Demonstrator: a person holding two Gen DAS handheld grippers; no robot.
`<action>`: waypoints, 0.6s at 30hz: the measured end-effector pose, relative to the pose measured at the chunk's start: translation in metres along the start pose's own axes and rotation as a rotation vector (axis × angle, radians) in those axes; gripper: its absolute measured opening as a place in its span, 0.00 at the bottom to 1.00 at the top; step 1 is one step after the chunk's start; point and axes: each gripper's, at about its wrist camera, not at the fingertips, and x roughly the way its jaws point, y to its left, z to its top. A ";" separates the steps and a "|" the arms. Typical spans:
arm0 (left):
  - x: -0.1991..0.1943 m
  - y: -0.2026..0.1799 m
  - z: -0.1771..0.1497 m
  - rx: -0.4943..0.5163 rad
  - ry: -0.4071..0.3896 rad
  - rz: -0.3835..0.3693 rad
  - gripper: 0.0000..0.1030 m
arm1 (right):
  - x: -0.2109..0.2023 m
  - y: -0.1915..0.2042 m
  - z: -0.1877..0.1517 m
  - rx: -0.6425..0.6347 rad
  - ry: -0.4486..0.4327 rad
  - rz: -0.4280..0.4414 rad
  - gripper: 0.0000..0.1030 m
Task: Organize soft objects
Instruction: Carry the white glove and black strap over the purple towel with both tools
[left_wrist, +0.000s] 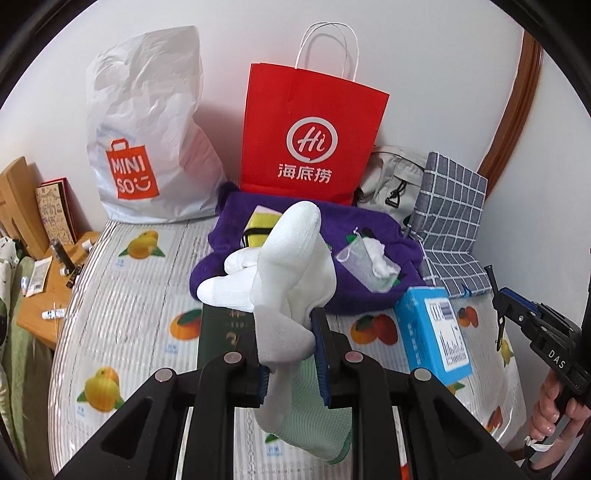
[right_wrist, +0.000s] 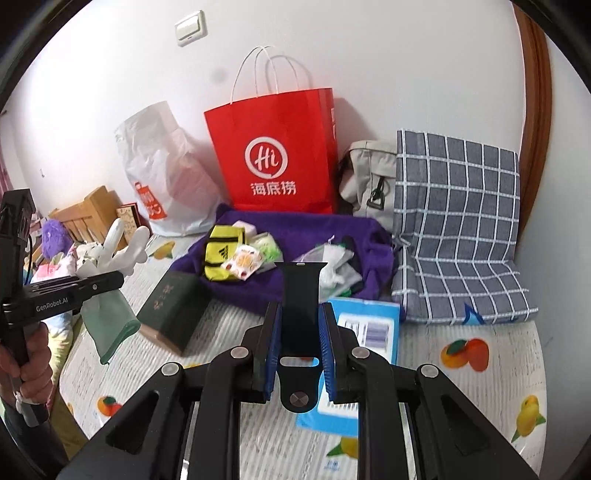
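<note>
My left gripper (left_wrist: 286, 325) is shut on a bundle of white socks (left_wrist: 291, 251) with a grey heel and a pale green cuff (left_wrist: 314, 417) that hangs below the fingers. The right wrist view shows that gripper (right_wrist: 114, 280) at the left, lifted off the mat, with the socks (right_wrist: 122, 247) sticking up from it. My right gripper (right_wrist: 300, 308) is shut on a black watch strap (right_wrist: 301, 284) that stands upright between the blue pads. A purple cloth (left_wrist: 365, 225) lies ahead with a yellow pouch (right_wrist: 221, 254) and a mesh pouch (left_wrist: 356, 260) on it.
A red paper bag (left_wrist: 310, 140) and a white plastic bag (left_wrist: 147, 129) stand against the wall. A grey bag (left_wrist: 391, 177) and a checked cushion (left_wrist: 450, 221) lie at the right. A blue box (left_wrist: 432, 332) and a dark green book (right_wrist: 173, 306) rest on the fruit-print mat (left_wrist: 129, 295).
</note>
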 end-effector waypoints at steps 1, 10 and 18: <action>0.003 0.001 0.005 -0.007 0.002 -0.002 0.19 | 0.003 -0.001 0.004 -0.003 -0.001 -0.005 0.20; 0.032 0.002 0.042 -0.021 -0.005 0.004 0.19 | 0.038 -0.011 0.040 0.005 -0.006 -0.008 0.20; 0.063 0.002 0.069 -0.035 0.008 -0.005 0.19 | 0.066 -0.012 0.078 -0.014 -0.036 0.005 0.20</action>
